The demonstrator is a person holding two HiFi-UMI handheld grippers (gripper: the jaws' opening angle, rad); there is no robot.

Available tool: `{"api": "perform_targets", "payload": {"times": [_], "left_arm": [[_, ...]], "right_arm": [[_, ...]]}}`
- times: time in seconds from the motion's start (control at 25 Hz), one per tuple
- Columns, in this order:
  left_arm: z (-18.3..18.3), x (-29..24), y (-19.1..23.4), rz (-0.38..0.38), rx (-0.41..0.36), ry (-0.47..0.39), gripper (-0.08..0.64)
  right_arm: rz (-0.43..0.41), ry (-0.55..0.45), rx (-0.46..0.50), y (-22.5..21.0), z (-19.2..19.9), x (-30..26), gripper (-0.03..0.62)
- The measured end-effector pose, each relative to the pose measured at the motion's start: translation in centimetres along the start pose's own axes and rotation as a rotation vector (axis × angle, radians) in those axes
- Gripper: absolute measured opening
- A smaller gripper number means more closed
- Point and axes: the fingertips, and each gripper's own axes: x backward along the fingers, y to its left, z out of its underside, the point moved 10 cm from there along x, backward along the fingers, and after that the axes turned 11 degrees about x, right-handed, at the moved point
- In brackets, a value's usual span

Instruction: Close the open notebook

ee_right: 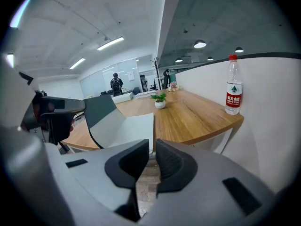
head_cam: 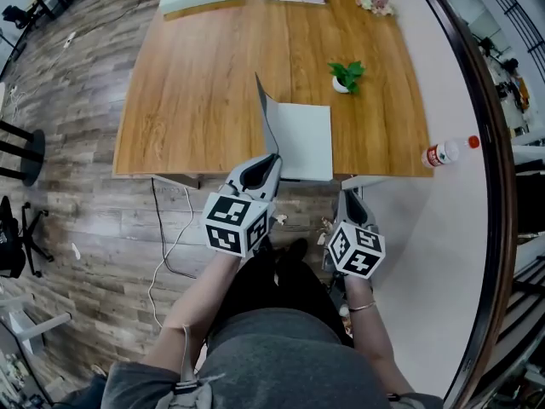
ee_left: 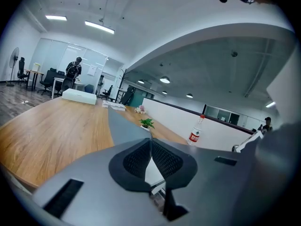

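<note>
Left gripper point(head_cam: 272, 158) jaws pinch the notebook point(head_cam: 306, 139) cover point(head_cam: 266, 113), standing upright (mid-fold). Right gripper point(head_cam: 347, 194) jaws nearly together, empty. Next: swing it over, flat.

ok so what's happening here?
A person is partway through closing the notebook on the table. The left tool is shut on the grey cover, which stands roughly upright beside the white page. The right tool is at the table's near edge, jaws slightly apart, with nothing between them. The notebook is not closed yet.
</note>
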Motion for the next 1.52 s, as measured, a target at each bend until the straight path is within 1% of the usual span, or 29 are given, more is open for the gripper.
{"api": "perform_targets", "payload": {"times": [0.32, 0.44, 0.68, 0.88, 1.16, 1.52], "left_arm": [[0.4, -2.3, -2.0, 0.051, -0.062, 0.053, 0.032], [1.0, -3.2, -2.9, 0.067, -0.099, 0.075, 0.032], [2.6, -5.1, -4.8, 0.110, -0.158, 0.148, 0.031], [3.8, -6.6, -5.3, 0.119, -0.174, 0.194, 0.031], [5.1, -8.4, -5.5, 0.125, -0.154, 0.261, 0.031], [6.6, -10.2, -5.8, 0.105, -0.182, 0.351, 0.031]], "right_arm": [[0.021, -0.008, -0.029, -1.4, 0.2, 0.5, 0.051], [0.028, -0.003, -0.043, -1.8, 0.5, 0.7, 0.049], [0.048, -0.007, -0.062, -2.6, 0.7, 0.9, 0.049], [0.071, -0.001, -0.081, -3.6, 1.0, 1.3, 0.049], [0.087, 0.002, -0.104, -4.5, 1.2, 1.7, 0.049], [0.096, 0.002, -0.117, -5.4, 1.1, 1.8, 0.049]]}}
